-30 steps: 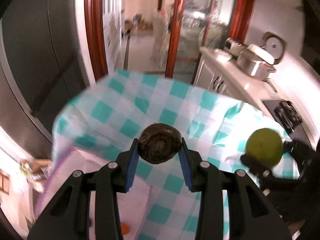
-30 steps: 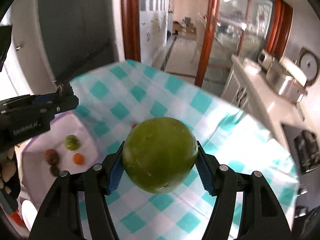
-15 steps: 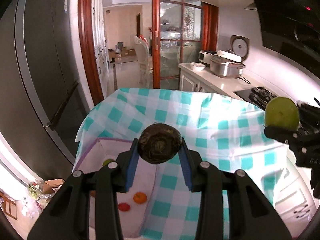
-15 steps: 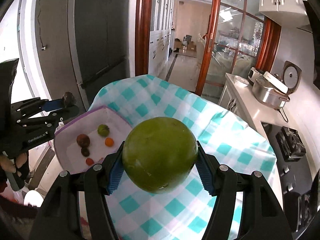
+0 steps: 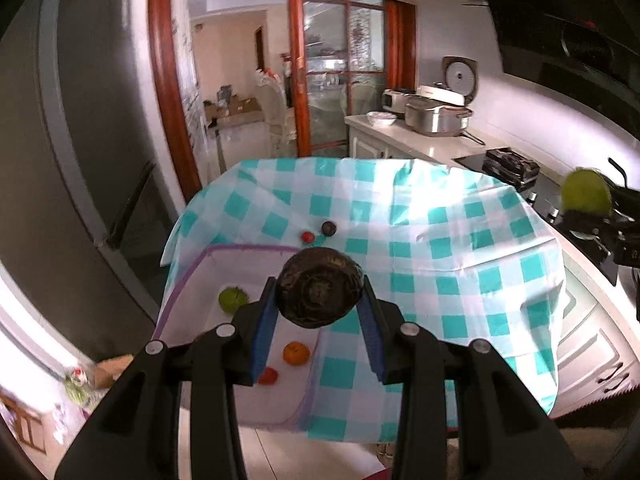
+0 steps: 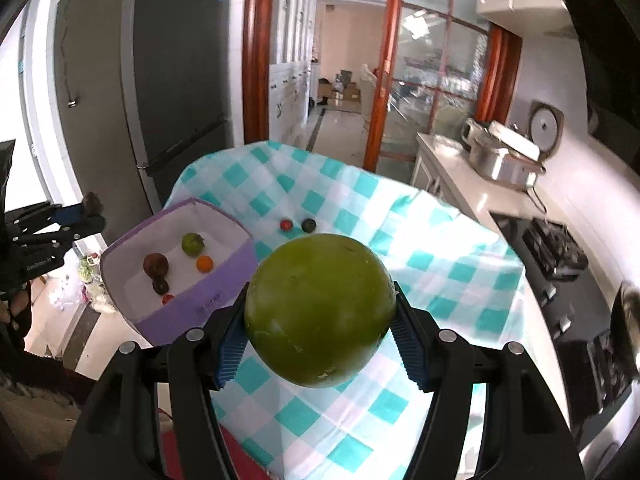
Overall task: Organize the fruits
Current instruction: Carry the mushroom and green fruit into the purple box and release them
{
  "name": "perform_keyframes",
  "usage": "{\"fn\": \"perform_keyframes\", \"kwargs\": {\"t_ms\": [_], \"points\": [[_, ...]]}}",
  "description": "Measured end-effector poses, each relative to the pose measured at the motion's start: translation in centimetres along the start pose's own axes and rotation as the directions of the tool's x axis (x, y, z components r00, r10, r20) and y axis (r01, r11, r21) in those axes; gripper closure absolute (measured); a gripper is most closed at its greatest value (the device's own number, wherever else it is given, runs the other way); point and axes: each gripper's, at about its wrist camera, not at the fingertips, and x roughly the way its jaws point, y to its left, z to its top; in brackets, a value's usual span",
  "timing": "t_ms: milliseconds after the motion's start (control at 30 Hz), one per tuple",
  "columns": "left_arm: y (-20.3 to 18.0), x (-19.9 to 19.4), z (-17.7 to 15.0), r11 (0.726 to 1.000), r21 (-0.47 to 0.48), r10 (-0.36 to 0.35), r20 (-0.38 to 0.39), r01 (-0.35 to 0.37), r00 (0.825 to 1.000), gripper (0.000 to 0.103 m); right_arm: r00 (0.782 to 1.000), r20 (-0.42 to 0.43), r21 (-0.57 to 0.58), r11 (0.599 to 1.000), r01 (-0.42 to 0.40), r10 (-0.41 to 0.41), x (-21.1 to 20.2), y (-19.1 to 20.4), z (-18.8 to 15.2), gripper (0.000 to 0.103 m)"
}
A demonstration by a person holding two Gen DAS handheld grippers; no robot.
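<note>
My left gripper (image 5: 320, 300) is shut on a dark brown round fruit (image 5: 320, 294), held above the near side of the table. My right gripper (image 6: 318, 320) is shut on a large green fruit (image 6: 320, 312), also well above the table. A purple-walled box (image 6: 208, 300) with a white inside stands at the table's left; in it lie a green fruit (image 6: 193, 243), an orange one (image 6: 205, 264), two dark ones and a small red one. A small red fruit (image 6: 285, 224) and a small dark one (image 6: 308, 224) lie on the checked cloth (image 6: 440, 272) behind the box.
A tall dark fridge (image 6: 168, 92) stands left of the table. A white counter (image 6: 472, 184) with cookers and a black stove (image 6: 556, 248) runs along the right. Behind the table is a red-framed glass door (image 6: 380, 80). Bags lie on the floor at the left.
Both grippers have drawn back from the table with their fruits still held. The whole table and the box now show, where the cloth filled the views before.
</note>
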Motion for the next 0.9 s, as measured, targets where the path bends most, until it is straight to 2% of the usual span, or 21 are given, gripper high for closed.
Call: {"fn": "perform_keyframes", "kwargs": {"t_ms": [200,333,567,667,767,900], "points": [[3.1,2.2,-2.5,0.995,-0.091,0.025,-0.082,-0.032,0.996,0.064,0.998,-0.059,0.025,1.000,0.002,-0.001,2.3,-0.3,-1.0,0.040],[4.4,4.5,-3.4,0.990,-0.133,0.035,-0.133,-0.053,0.991,0.064,0.995,-0.097,-0.019,1.000,-0.012,0.010,5.0,0.4,-0.1,0.040],[6.3,10.0,-4.3,0.970,-0.221,0.046,-0.240,-0.101,0.970,0.064,0.976,-0.194,-0.143,0.981,-0.129,0.100,12.9,3.6,3.2,0.040],[7.0,13.1,-5.0,0.957,-0.259,0.046,-0.300,-0.128,0.953,0.064,0.956,-0.241,-0.224,0.949,-0.223,0.167,17.2,6.7,4.6,0.040],[7.5,15.3,-5.4,0.943,-0.291,0.056,-0.344,-0.164,0.937,0.064,0.929,-0.286,-0.303,0.898,-0.319,0.234,21.6,10.3,5.8,0.040],[8.9,18.2,-6.2,0.904,-0.365,0.055,-0.419,-0.224,0.906,0.064,0.880,-0.349,-0.339,0.831,-0.440,0.324,27.5,14.6,7.2,0.040]]}}
